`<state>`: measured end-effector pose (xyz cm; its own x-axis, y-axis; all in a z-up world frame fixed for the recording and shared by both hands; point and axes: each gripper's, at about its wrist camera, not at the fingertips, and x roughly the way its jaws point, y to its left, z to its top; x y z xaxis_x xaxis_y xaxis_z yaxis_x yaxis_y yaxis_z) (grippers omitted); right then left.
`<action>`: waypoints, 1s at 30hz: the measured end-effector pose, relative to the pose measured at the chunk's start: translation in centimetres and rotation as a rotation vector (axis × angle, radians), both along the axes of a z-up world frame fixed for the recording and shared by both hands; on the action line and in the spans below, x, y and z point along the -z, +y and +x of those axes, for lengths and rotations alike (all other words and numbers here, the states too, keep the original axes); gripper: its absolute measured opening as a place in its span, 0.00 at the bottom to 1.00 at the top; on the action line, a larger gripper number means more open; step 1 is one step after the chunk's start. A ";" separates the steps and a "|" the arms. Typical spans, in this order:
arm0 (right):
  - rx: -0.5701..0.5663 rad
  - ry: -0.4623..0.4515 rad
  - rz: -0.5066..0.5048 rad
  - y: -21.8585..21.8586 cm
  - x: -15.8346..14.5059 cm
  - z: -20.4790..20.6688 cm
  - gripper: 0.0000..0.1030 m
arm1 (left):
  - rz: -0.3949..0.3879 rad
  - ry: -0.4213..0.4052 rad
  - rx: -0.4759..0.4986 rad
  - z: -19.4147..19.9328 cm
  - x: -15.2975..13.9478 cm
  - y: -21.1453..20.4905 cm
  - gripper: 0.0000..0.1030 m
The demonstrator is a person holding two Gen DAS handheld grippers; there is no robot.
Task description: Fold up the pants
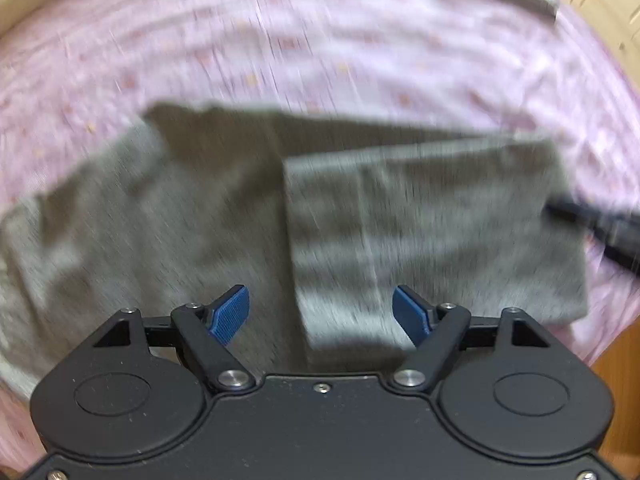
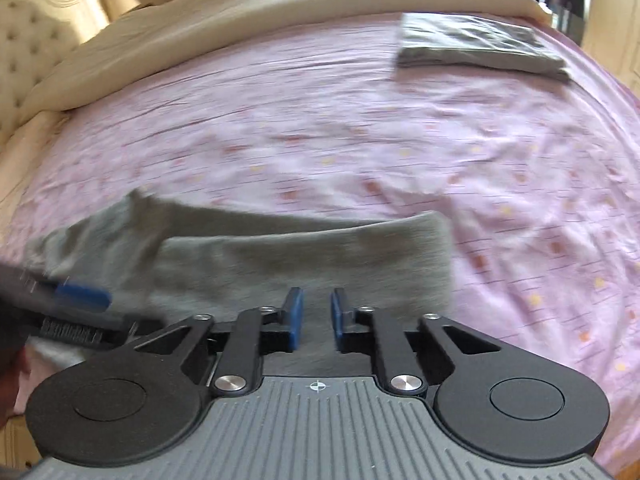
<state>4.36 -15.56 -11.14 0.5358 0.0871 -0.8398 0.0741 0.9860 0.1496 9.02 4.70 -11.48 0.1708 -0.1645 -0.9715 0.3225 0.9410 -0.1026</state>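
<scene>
The grey knit pants (image 1: 224,216) lie flat on the pink patterned bedsheet (image 1: 320,60), close under both of your tools and already partly folded: one end has been laid back over the middle, so a doubled panel (image 1: 432,220) sits on the right half in the left wrist view, with a straight folded edge running toward you.

Your left gripper (image 1: 320,312) hangs above the cloth with its blue pads spread wide and nothing between them. That straight edge passes right under the gap.

Your right gripper (image 2: 316,316) points down at the near part of the pants (image 2: 304,256). Its pads stand close together with a narrow slit left, and I see no cloth caught in that slit, so read it as empty.

Expect the fabric to be light, soft and limp. It will sag and drag along the sheet rather than hold a shape, and a single pinch will pull the layers askew. Take hold at the two corners of one short end, pinching through every layer, and lift both together. The sheet's wrinkles may grip the knit, so raise it clear before carrying it over.

A second, darker folded grey garment (image 2: 480,44) rests well apart at the far side of the bed, near the cream duvet (image 2: 240,12).
</scene>
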 end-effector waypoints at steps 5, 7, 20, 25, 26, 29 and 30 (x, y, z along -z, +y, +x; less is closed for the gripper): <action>0.024 0.033 0.010 -3.1 2.1 2.3 0.14 | 0.088 0.047 -0.011 -1.5 2.7 -0.6 0.81; 0.035 0.072 -0.002 -4.2 3.3 3.4 0.13 | 0.086 0.058 -0.061 -1.5 2.8 -0.3 0.82; 0.024 0.091 0.005 -5.1 3.8 4.2 0.06 | 0.097 0.007 -0.153 -2.8 0.5 1.3 0.83; -0.064 0.040 0.063 -2.3 2.1 3.5 0.06 | 0.146 -0.028 -0.256 -3.2 -0.8 5.7 0.82; -0.090 0.040 0.070 -1.4 2.0 3.3 0.06 | 0.152 -0.024 -0.277 -3.2 -0.8 6.6 0.82; -0.149 0.057 0.087 1.5 2.2 2.6 0.06 | 0.157 -0.020 -0.320 -3.1 -1.1 9.4 0.81; -0.161 0.067 0.093 2.4 2.4 2.4 0.07 | 0.160 -0.019 -0.323 -3.1 -1.1 10.2 0.81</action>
<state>6.73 -13.13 -13.53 0.4518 0.2459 -0.8576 -0.0710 0.9681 0.2402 5.96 14.87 -10.34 0.2071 0.0552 -0.9768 0.0061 0.9983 0.0577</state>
